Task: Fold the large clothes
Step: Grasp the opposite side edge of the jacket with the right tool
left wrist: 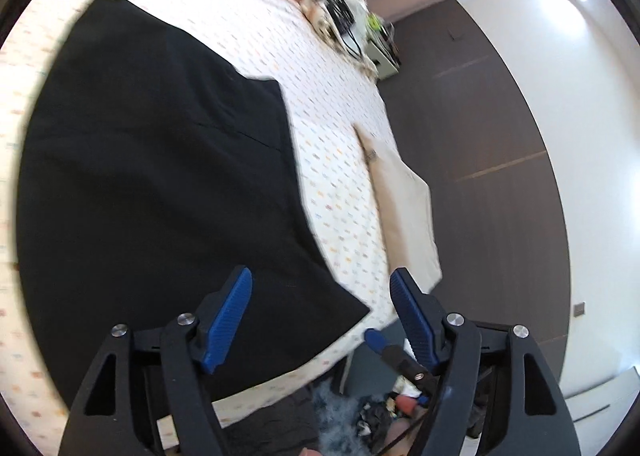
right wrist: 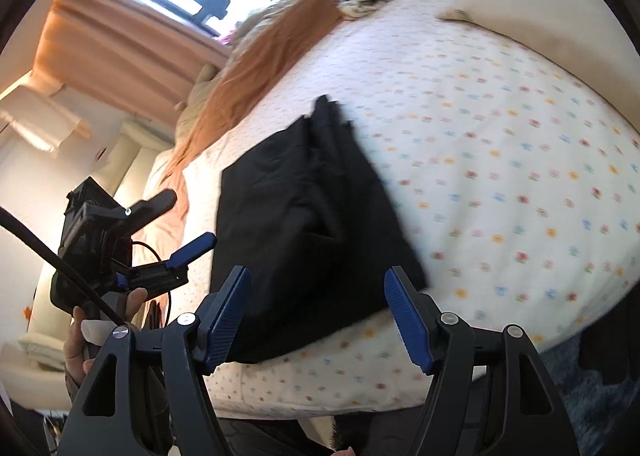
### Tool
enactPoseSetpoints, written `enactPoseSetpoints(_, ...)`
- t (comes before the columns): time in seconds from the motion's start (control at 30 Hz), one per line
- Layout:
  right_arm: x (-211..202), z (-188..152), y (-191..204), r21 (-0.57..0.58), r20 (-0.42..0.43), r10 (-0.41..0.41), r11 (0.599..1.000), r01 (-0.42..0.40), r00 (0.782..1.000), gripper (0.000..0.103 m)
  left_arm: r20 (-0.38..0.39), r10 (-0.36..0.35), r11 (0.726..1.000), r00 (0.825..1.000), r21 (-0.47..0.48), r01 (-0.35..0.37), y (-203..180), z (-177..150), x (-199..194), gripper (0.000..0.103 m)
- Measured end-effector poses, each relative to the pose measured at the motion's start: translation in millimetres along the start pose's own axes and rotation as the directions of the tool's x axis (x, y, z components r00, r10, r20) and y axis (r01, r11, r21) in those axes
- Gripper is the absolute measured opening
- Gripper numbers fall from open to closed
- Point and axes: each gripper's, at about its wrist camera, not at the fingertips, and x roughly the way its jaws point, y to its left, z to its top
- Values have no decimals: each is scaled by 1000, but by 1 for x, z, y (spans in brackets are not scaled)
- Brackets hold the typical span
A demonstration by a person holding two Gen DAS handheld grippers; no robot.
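Observation:
A large black garment (left wrist: 160,175) lies folded flat on the bed's floral white sheet (left wrist: 332,127). In the left wrist view my left gripper (left wrist: 322,288) is open and empty, above the garment's near corner by the bed edge. In the right wrist view the same garment (right wrist: 308,223) lies near the bed's front edge, and my right gripper (right wrist: 318,288) is open and empty just above its near edge. The left gripper (right wrist: 188,248), held in a hand, shows at the left of that view.
A beige pillow (left wrist: 404,207) lies at the bed's right edge. An orange blanket (right wrist: 256,67) and a heap of clothes (left wrist: 340,15) lie at the far side. Dark wardrobe doors (left wrist: 472,135) stand beyond the bed. Clutter lies on the floor (left wrist: 372,408).

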Motion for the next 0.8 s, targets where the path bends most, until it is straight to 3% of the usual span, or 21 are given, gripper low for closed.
enactPoseSetpoints(0.03,4,1,4,-10,-8,2,1000,-2,1000,69,19,16,1000,1000,-8,-16,8,-2,-11,72)
enactPoseSetpoints(0.17,28,3,10,-12,-47,-3,1000,2,999,70,81,118,992,990,-44,-115,28,-17,-46,72)
enactPoseSetpoints(0.37,51,10,17,-47,-19,-51,998,50,999,69,131,227,973,965,-73,-219,67,-54,-76,72)
enactPoseSetpoints(0.4,54,12,17,-53,-11,-74,996,73,997,62,129,243,969,961,-78,-234,69,-56,-73,72)
enactPoseSetpoints(0.43,58,14,17,-55,-5,-93,994,92,996,38,128,255,966,958,-83,-246,75,-60,-73,72)
enactPoseSetpoints(0.47,62,16,15,-54,-8,-115,992,115,993,27,126,262,963,957,-89,-253,82,-64,-74,72)
enactPoseSetpoints(0.53,68,15,13,-31,-14,-108,994,107,994,12,110,270,960,956,-105,-259,93,-70,-70,72)
enactPoseSetpoints(0.8,55,7,-20,58,11,-130,990,129,991,6,23,235,969,972,-89,-232,93,-79,-21,67)
